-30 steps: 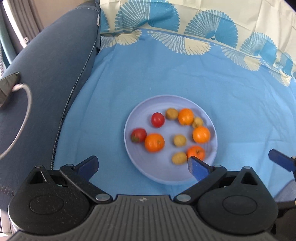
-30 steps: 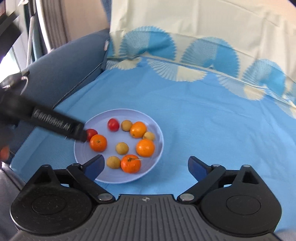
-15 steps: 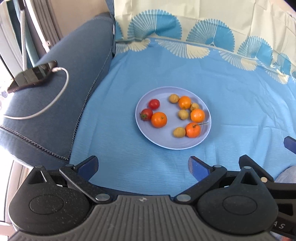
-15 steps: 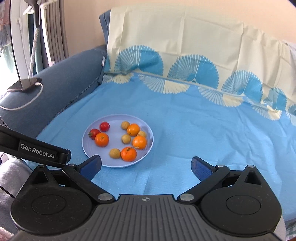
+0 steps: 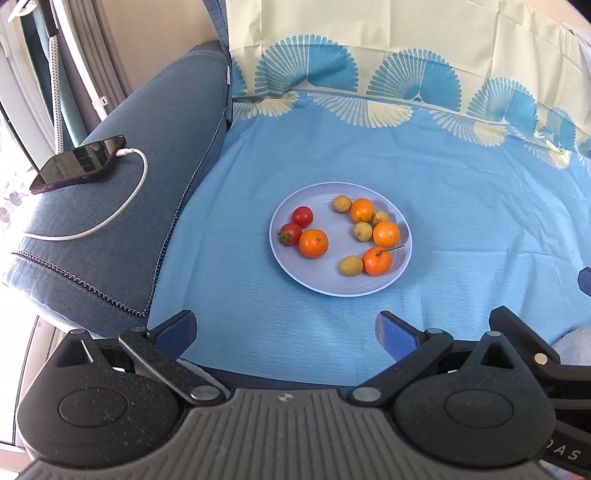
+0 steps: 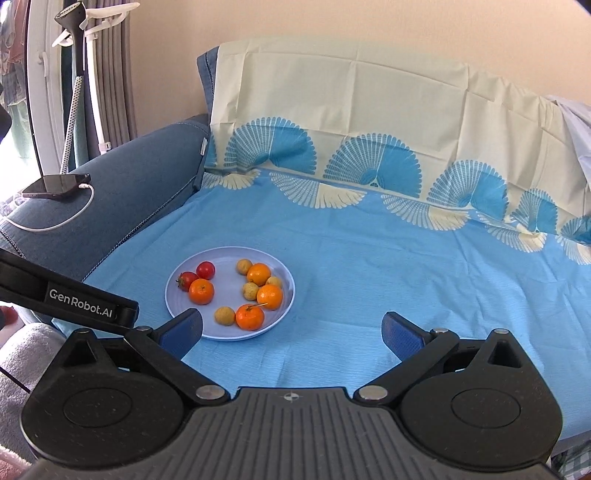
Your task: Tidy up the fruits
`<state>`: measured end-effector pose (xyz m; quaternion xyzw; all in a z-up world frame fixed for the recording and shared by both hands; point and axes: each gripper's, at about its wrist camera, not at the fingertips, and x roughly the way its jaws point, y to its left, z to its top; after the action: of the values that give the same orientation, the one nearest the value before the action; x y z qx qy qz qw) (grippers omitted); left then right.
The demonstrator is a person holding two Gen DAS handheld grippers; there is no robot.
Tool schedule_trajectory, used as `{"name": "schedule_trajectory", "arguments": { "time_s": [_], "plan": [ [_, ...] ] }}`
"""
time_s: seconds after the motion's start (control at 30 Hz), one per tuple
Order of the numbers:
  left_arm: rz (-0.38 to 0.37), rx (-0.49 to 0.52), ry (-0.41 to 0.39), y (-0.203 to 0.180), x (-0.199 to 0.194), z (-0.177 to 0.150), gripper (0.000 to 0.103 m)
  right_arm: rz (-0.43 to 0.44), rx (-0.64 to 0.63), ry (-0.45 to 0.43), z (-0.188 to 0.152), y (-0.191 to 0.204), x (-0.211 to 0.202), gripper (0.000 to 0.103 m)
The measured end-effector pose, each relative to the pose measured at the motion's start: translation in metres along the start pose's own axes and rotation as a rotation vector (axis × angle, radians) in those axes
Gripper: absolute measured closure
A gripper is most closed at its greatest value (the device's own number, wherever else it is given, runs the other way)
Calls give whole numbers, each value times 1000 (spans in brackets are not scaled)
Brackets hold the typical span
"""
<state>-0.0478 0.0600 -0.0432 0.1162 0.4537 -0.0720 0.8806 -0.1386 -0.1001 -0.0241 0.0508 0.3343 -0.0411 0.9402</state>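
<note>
While both the left gripper and right gripper hover with fingers spread wide and empty, all fruits sit on the plate, tomatoes at nine o'clock, suggesting sorting is nearly finished.

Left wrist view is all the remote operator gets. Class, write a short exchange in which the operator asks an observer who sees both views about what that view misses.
Operator: I see only a blue tip at my right edge. Is the right gripper open?
Observer: Yes. The right gripper has just been opening its jaws; they stand wide, with nothing between them.
Operator: Where does the cream cloth end? It runs off the top of my picture.
Observer: The cream cloth ends at a straight top edge, with the plain wall above it.
Operator: Is anything marked on my own gripper?
</note>
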Motion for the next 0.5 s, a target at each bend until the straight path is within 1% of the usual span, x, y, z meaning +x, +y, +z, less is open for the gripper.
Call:
{"name": "schedule_trajectory", "arguments": {
  "time_s": [0.5],
  "plan": [
    [5, -4, -8, 4, -4, -2, 0, 3, -22, -16, 1, 5, -6, 1]
  ]
}}
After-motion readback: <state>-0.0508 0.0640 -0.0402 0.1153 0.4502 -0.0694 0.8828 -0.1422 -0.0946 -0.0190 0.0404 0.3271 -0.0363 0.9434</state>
